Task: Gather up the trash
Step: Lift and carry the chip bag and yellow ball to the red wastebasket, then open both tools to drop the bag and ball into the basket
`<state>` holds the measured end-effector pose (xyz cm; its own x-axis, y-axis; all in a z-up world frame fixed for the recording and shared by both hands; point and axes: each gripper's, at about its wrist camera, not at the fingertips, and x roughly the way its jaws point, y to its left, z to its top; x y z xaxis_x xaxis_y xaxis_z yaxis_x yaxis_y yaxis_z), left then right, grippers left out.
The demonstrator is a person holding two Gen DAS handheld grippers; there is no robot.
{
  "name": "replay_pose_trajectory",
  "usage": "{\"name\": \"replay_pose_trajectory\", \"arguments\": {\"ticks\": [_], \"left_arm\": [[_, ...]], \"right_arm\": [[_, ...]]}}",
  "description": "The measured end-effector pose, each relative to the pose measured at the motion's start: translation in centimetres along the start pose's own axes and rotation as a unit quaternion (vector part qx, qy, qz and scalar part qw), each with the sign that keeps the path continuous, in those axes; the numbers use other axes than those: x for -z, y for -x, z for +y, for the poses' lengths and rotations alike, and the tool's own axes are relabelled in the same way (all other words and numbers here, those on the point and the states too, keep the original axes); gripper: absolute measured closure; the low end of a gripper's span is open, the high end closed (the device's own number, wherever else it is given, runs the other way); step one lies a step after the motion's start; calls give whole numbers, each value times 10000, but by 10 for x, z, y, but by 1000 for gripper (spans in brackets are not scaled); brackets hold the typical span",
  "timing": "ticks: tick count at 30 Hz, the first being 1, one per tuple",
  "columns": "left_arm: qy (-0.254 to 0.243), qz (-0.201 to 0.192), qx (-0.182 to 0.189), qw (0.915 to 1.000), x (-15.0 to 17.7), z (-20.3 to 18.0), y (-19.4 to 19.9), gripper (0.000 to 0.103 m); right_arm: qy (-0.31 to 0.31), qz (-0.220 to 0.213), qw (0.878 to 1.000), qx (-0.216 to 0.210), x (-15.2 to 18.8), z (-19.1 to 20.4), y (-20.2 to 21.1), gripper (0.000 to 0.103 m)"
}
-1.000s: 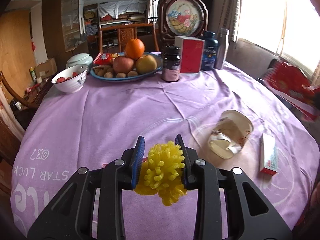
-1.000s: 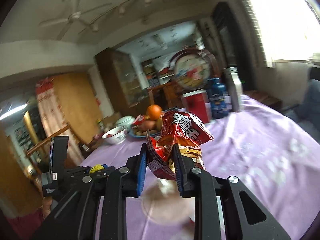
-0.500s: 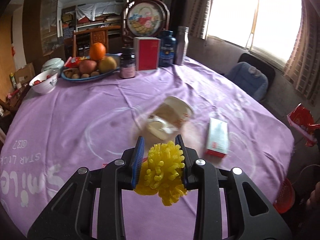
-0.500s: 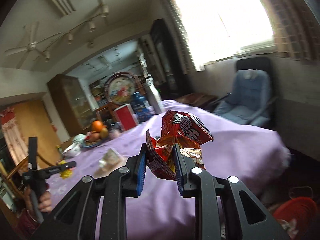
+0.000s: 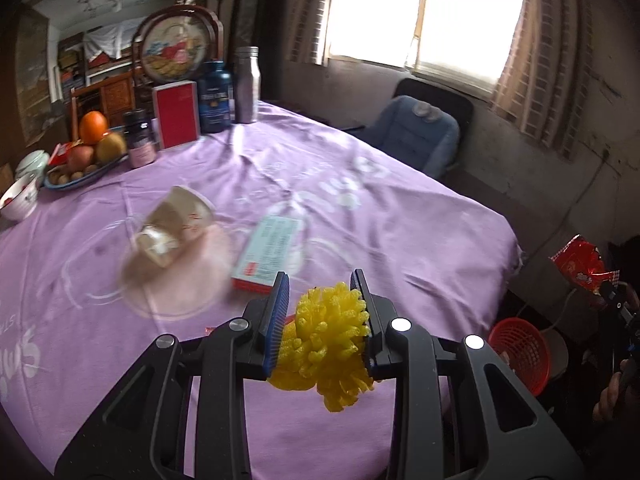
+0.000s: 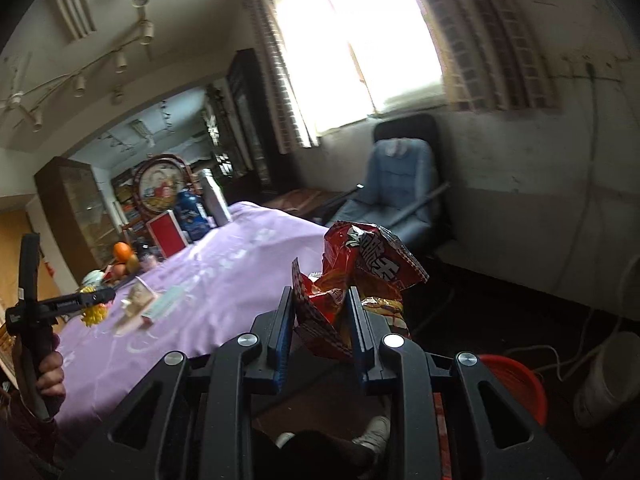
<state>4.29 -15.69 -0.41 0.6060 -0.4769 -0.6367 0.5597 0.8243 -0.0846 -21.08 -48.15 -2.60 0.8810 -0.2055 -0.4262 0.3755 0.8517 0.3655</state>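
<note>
Over the near edge of the purple-clothed worktop (image 5: 400, 208), in the left wrist view, we hold the left tongs (image 5: 323, 312) clamped on a yellow spiky ball (image 5: 330, 344), both blue pads pressed into its sides. At 11 o'clock from the ball a flat medicine box (image 5: 269, 252) lies on the cloth, and farther toward 10 o'clock a paper cup (image 5: 172, 228) lies tipped on its side. A fruit plate (image 5: 80, 172), bottles and a red box (image 5: 176, 114) crowd the far rim at 11 o'clock. This view alone shows the worktop's right edge dropping off at 3 o'clock, with a red basket (image 5: 520, 354) on the floor below it and the red snack wrapper (image 5: 580, 266) held well apart, off the worktop.

Beyond that edge, in the right wrist view, we have the right tongs (image 6: 322, 312) closed on the crumpled wrapper (image 6: 360, 268), which sticks up above the pads. Only here do we see the basket's rim (image 6: 516, 376) at 4 o'clock, low and near the tongs, a white bucket (image 6: 608, 376) beside it, a blue chair (image 6: 392, 184) at 1 o'clock, and open dark floor between. Away at 9 o'clock the left tongs (image 6: 94, 300) hang over the worktop with the yellow ball.
</note>
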Motion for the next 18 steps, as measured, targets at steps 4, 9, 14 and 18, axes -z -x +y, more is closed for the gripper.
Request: {"name": "replay_pose_trajectory", "arguments": {"ticks": [4, 9, 14, 18], "left_arm": [[-232, 103, 227, 9994, 1, -33, -14, 71], [-514, 269, 449, 9973, 7, -68, -29, 71], [-758, 476, 659, 9938, 13, -99, -46, 71], [-946, 593, 806, 9905, 16, -120, -55, 71]], "right_arm": [[-78, 158, 9995, 274, 13, -27, 9, 77], [-131, 419, 9975, 549, 28, -49, 5, 77], [-314, 641, 9943, 797, 36, -69, -7, 77], [-537, 1006, 9885, 995, 51, -91, -24, 74]]}}
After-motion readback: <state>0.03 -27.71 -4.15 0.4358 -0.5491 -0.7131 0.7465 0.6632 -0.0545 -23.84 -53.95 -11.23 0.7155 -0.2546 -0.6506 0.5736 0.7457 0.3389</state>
